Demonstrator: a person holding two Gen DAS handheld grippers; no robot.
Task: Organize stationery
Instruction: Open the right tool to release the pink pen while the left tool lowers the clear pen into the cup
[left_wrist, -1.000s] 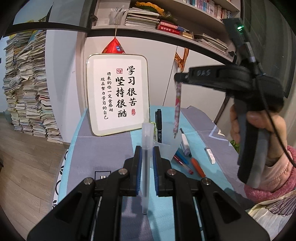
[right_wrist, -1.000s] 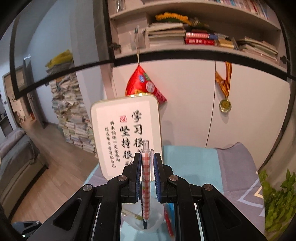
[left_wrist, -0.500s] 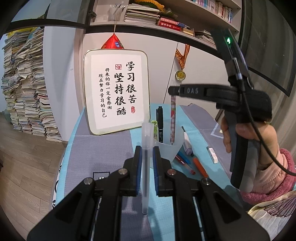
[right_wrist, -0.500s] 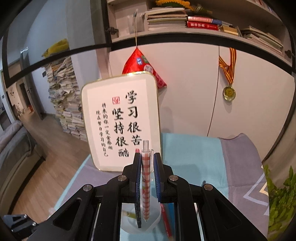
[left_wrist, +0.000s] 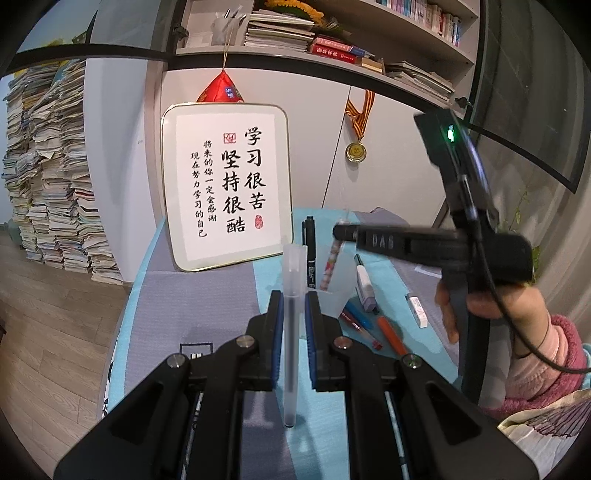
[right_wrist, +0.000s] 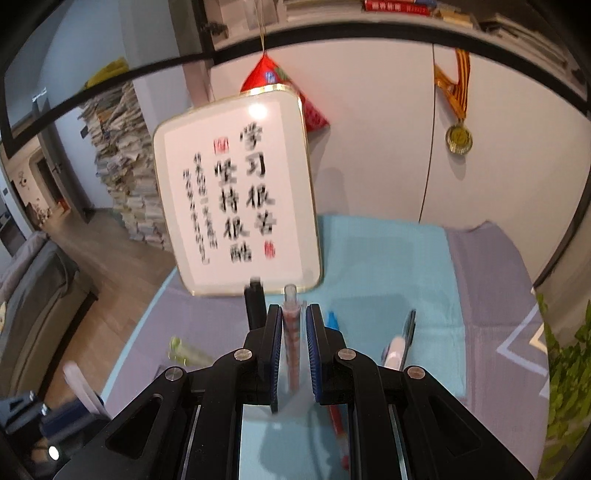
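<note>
My left gripper (left_wrist: 293, 299) is shut on a frosted translucent pen (left_wrist: 291, 332) that stands upright between its pads. My right gripper (right_wrist: 294, 312) is shut on a red-and-white checked pen (right_wrist: 292, 343); in the left wrist view this pen (left_wrist: 331, 266) hangs from the right gripper's tip (left_wrist: 341, 232), its lower end inside a translucent pen cup (left_wrist: 338, 280). A black marker (left_wrist: 310, 251) stands in the cup. Loose pens, one orange (left_wrist: 391, 334), one blue (left_wrist: 360, 317), lie on the cloth right of the cup.
A framed calligraphy sign (left_wrist: 225, 188) leans on the wall behind the cup. A correction tape (left_wrist: 365, 288) and a white eraser (left_wrist: 417, 310) lie on the teal-and-grey cloth (left_wrist: 192, 295). A green plant (right_wrist: 565, 362) stands at the right. Book stacks (left_wrist: 48, 177) stand on the floor at left.
My right gripper has gone down with the checked pen, whose lower end now sits in the cup. The right wrist view is motion-blurred. My left gripper holds the frosted pen as before.
</note>
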